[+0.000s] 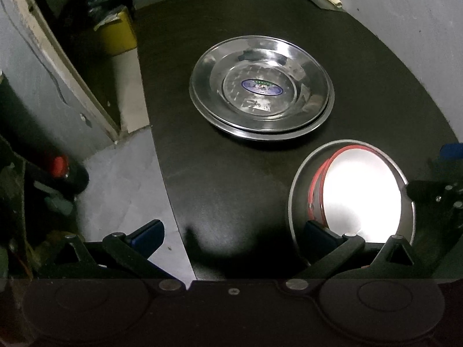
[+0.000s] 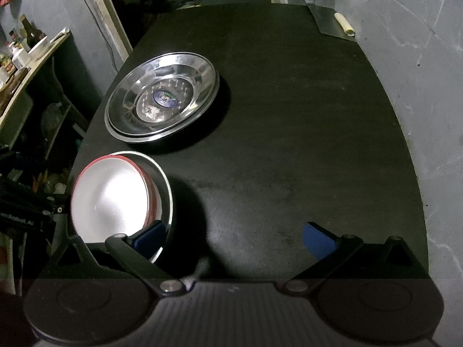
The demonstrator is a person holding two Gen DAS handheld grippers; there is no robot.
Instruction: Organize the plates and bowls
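Stacked shiny steel plates [image 1: 262, 89] sit mid-desk toward its left edge; red-rimmed white bowls nested in a steel bowl [image 1: 351, 193] sit near the front edge. Both grippers, left gripper [image 1: 234, 235] and right gripper [image 2: 234, 238], hover with fingers apart and empty. Sorting looks nearly finished; the next move likely only needs backing away.

The stacked plates [image 1: 262, 89] at the frame's centre are polished metal, mirror-glossy, with a printed sticker (paper or foil, hard to tell) in the middle. The outer bowl [image 1: 292, 190] at lower right looks like brushed metal; the red-rimmed bowl [image 1: 361, 193] inside it is smooth and glossy white. The bench [image 1: 231, 173] is matt black and faintly grainy. The left hand-held gripper [image 1: 234, 235] has matt black plastic links with blue pads [image 1: 147, 232].
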